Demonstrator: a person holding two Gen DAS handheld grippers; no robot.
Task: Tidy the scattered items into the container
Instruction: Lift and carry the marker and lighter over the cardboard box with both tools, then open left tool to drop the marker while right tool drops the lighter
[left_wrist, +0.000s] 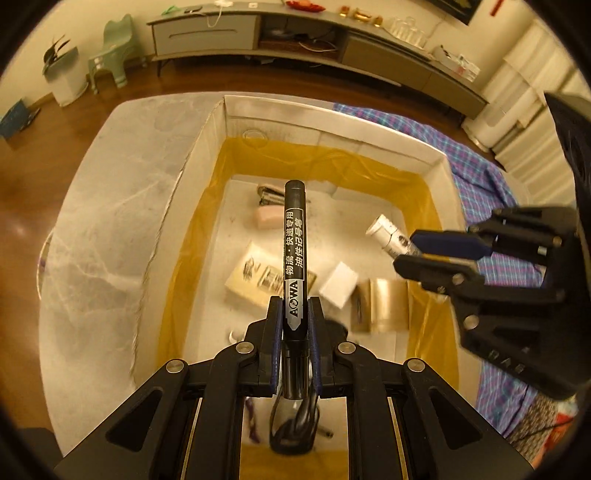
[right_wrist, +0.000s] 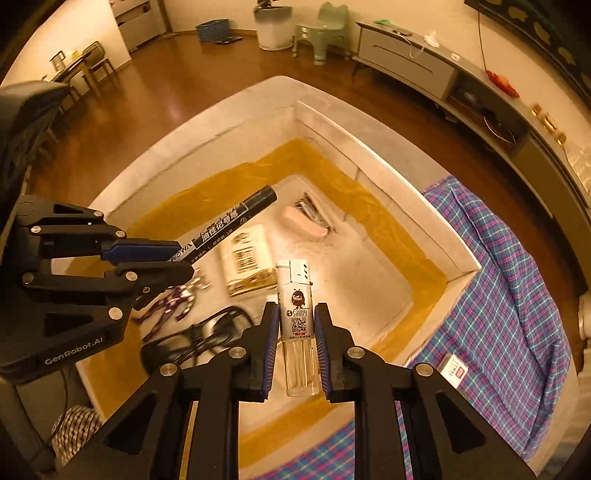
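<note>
Both loads hang over the box (left_wrist: 332, 125): the left claw (left_wrist: 294, 314) pinches a marker (left_wrist: 294, 236), the right claw (right_wrist: 295, 332) a lighter (right_wrist: 297, 314). Next, I'd guess, each spreads to drop its item inside.

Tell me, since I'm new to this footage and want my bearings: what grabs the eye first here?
First, the black marker clamped upright in the left tool, held over the white box with its yellow lining. Next, the clear lighter gripped in the right tool, also above the box. Down inside lie a pink eraser, a booklet and glasses.
</note>
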